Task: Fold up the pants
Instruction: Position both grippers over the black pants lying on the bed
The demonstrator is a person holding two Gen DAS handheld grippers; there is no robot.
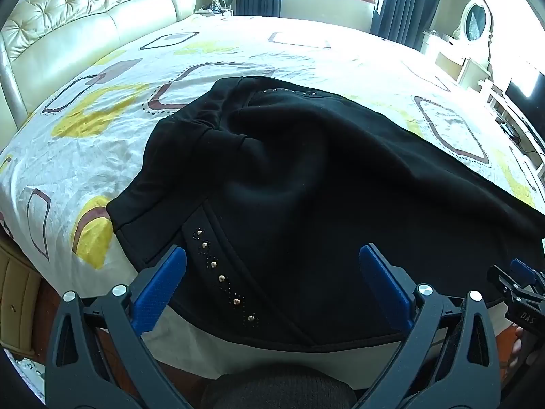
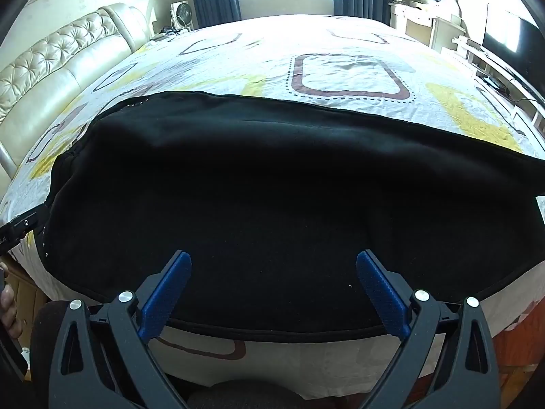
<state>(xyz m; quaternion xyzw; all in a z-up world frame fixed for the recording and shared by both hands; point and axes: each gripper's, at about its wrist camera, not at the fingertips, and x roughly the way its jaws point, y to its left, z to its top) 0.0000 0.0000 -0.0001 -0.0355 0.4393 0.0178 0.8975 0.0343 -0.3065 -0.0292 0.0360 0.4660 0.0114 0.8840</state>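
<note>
A: Nearest us, our left gripper (image 1: 272, 286) has its blue fingers (image 1: 160, 289) spread as wide as they go, with nothing between them. Our right gripper (image 2: 272, 289) is the same: fingers (image 2: 167, 293) fully apart and empty. Both tilt down over the near hem of the black pants (image 1: 306, 177).

B: So we have no hold on the cloth yet. Where does it lie?

A: Flat on the bed (image 1: 102, 156), stretched sideways along the near edge of the patterned sheet (image 2: 351, 75). The waistband end (image 1: 218, 116) is bunched up over to the left. A row of beaded studs (image 1: 221, 277) runs down the side seam just beside our left fingers. The legs run off to the right, under our right gripper.

B: Then we judge the fold has not begun. How do we take hold well?

A: We should each pinch the near bound edge (image 2: 272, 335), catching both layers, and keep our left fingers clear of the studs so the pads bite on plain cloth. We should lift together and level, so the fabric does not skew.

B: And beyond?

A: We carry it toward the far edge (image 2: 272, 102), which lies fairly straight, and smooth that rumple near the waistband first. Past it the sheet is bare up to the tufted headboard (image 1: 88, 10).
</note>
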